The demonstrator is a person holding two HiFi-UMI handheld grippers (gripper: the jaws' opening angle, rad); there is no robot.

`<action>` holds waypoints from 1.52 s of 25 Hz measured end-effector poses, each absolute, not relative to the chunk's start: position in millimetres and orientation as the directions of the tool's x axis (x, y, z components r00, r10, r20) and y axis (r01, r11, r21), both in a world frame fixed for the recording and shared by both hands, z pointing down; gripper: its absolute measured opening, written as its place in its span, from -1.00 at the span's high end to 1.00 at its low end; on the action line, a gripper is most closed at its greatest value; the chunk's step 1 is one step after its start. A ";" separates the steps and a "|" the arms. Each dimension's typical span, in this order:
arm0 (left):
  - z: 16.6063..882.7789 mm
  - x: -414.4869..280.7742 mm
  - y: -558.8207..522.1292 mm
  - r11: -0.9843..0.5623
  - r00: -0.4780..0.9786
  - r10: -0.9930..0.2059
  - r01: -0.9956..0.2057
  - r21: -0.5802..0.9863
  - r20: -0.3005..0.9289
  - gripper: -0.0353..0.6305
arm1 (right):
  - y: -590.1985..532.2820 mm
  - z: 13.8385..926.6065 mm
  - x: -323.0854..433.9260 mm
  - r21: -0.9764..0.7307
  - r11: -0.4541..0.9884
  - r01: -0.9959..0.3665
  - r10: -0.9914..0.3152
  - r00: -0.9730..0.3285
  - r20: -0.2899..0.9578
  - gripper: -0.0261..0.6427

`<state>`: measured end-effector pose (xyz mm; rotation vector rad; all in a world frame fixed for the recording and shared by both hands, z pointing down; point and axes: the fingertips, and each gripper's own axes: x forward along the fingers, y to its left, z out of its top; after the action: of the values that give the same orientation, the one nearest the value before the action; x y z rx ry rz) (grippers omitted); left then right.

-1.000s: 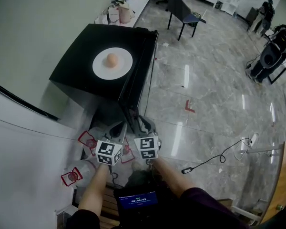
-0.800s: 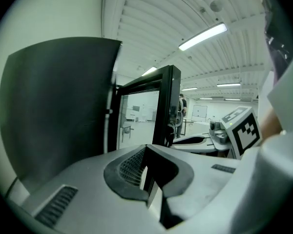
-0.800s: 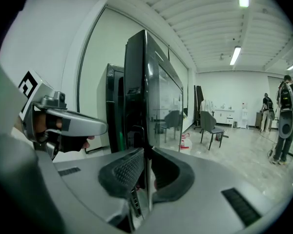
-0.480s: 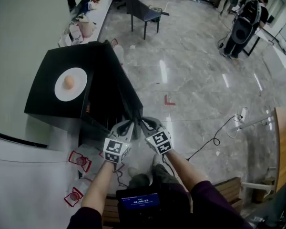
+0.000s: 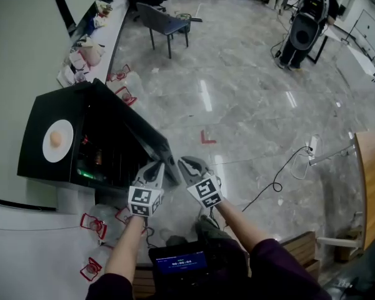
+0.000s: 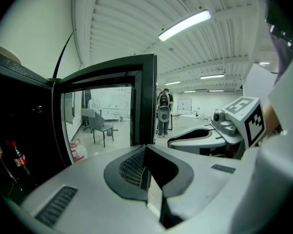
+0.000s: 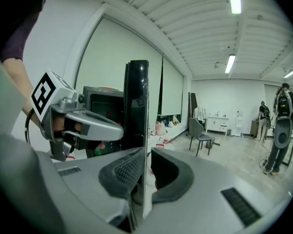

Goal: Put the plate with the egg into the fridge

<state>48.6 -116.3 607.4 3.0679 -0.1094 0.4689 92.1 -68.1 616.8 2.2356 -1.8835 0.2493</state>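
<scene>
Both grippers meet at the open fridge door's (image 5: 145,137) free edge, low centre of the head view. The right gripper (image 5: 186,165) has just been closing and clamps that edge; the left gripper (image 5: 157,169) has its jaws pressed together. The plate (image 5: 62,152) with the egg (image 5: 56,139) sits atop the fridge (image 5: 32,144), far left.

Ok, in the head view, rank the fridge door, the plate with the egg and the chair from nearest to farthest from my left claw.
1. fridge door: swung open, its edge right at the left claw.
2. plate with the egg: on top of the fridge, off to the left.
3. chair: far across the floor, at the top of the view.
</scene>
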 end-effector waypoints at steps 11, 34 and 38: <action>611.3 160.7 -109.9 -0.993 0.945 -0.108 -0.118 0.014 0.307 0.87 | -36.2 600.2 183.3 0.051 -0.175 -0.983 -0.960 0.182 0.214 0.89; 556.0 164.4 -146.4 -0.979 0.947 -0.055 0.011 -0.202 0.317 0.87 | -75.8 570.8 186.9 0.270 -0.072 -0.960 -0.982 0.116 0.151 0.89; 496.9 118.1 -178.4 -0.948 0.926 -0.146 -0.030 -0.317 0.347 0.87 | -123.1 521.7 133.4 0.417 0.097 -0.904 -0.994 -0.069 0.081 0.89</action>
<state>118.1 -178.4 496.9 3.3866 -0.1584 0.6517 133.4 -123.1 521.7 1.8688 -2.0391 -0.3672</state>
